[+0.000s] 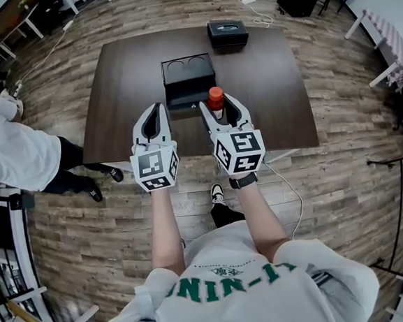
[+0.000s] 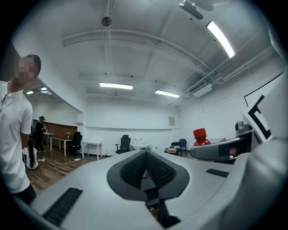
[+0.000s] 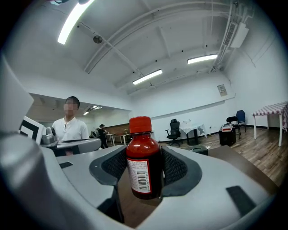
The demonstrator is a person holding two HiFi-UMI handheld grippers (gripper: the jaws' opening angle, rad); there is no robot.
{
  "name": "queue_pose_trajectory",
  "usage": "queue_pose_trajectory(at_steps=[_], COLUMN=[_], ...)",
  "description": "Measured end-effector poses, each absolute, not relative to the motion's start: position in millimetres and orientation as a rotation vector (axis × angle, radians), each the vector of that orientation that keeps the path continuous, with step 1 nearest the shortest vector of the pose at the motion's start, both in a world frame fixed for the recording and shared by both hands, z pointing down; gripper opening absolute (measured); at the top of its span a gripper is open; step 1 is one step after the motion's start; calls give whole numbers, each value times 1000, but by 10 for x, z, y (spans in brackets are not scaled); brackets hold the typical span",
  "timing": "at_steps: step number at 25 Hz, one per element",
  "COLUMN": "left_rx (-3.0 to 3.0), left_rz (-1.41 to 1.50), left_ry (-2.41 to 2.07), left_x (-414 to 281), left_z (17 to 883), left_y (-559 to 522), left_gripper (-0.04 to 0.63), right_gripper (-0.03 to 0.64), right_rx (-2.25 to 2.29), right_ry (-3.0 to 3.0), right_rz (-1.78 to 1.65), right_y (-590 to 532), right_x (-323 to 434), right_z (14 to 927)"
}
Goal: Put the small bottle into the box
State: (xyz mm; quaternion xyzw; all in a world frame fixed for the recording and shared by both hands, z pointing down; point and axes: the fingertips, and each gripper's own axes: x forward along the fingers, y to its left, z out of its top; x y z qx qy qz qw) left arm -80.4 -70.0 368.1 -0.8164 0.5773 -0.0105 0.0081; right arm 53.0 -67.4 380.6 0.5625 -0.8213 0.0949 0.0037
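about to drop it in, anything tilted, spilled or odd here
Nothing stands out. The small bottle is upright and capped, clamped in the right gripper's jaws, and no spill shows. The box lies square on the table.

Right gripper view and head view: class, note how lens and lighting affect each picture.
Right gripper view: ceiling beams bow, a ceiling strip light glares white, the red-capped dark red bottle is sharp. Head view: wooden floorboards curve round the dark brown table, evenly lit.
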Motion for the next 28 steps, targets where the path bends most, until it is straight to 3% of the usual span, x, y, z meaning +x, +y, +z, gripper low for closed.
queue_pose_trajectory(at_steps=[10,28], left_rx=[-2487,-2593], left_rz=[-27,-87], left_ry=[1862,1862], left_x=[-632,-783], left_z=[3407,3826], left_y=[-1687,-3048], left_gripper=[12,14], right_gripper=[242,249], right_rx=[1726,1535], right_ry=[-2642,-2635], right_rz=[285,447], right_y=[-1740,-3034], right_x=[656,419], right_z=[3549,3996])
